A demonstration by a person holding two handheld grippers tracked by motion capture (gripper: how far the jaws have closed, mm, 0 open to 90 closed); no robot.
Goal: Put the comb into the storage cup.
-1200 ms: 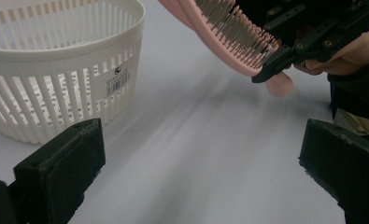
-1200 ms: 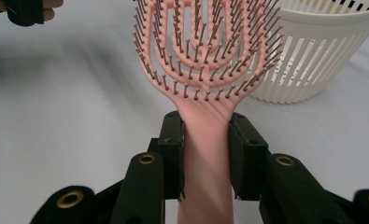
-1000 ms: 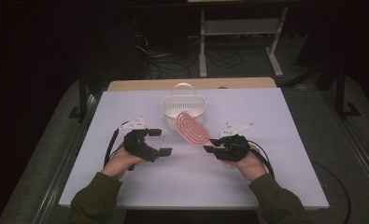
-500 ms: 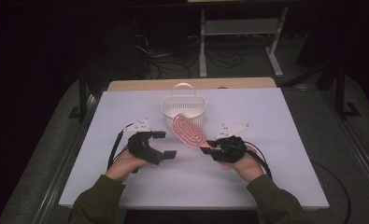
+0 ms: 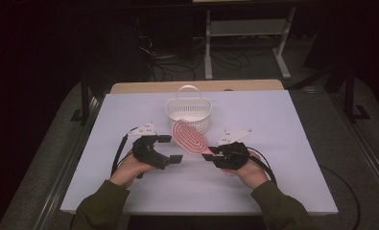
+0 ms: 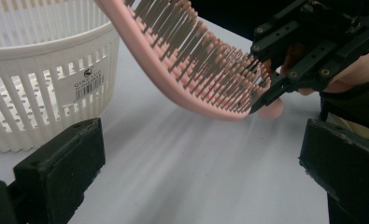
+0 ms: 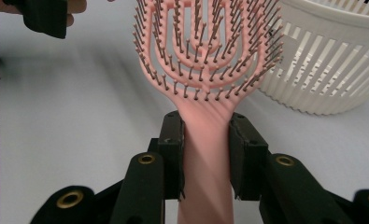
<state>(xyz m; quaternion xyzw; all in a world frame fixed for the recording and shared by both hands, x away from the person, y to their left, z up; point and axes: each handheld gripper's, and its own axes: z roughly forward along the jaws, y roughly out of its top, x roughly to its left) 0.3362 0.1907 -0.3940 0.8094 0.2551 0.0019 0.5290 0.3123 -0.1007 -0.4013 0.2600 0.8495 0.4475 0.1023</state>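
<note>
My right gripper (image 7: 204, 154) has its jaws clenched on the brush (image 7: 205, 60) handle, head raised beside the basket (image 5: 189, 111). My left gripper (image 5: 170, 149) hovers near, jaws released.

pink hairbrush (image 7: 205, 60) with brown bristles, white slotted basket (image 5: 188, 114), black grippers, pale lilac table (image 5: 283, 124).

Right gripper view: pink brush (image 7: 205, 60) head top cut off by upper edge; handle end runs out the bottom, mid part hidden btwn jaw pads. White basket (image 7: 327, 60) cropped top & right. Left gripper view: brush handle hidden behind right gripper (image 6: 266, 95); basket label (image 6: 86, 81) text too small to read. High view: basket inside too small to tell.
</note>
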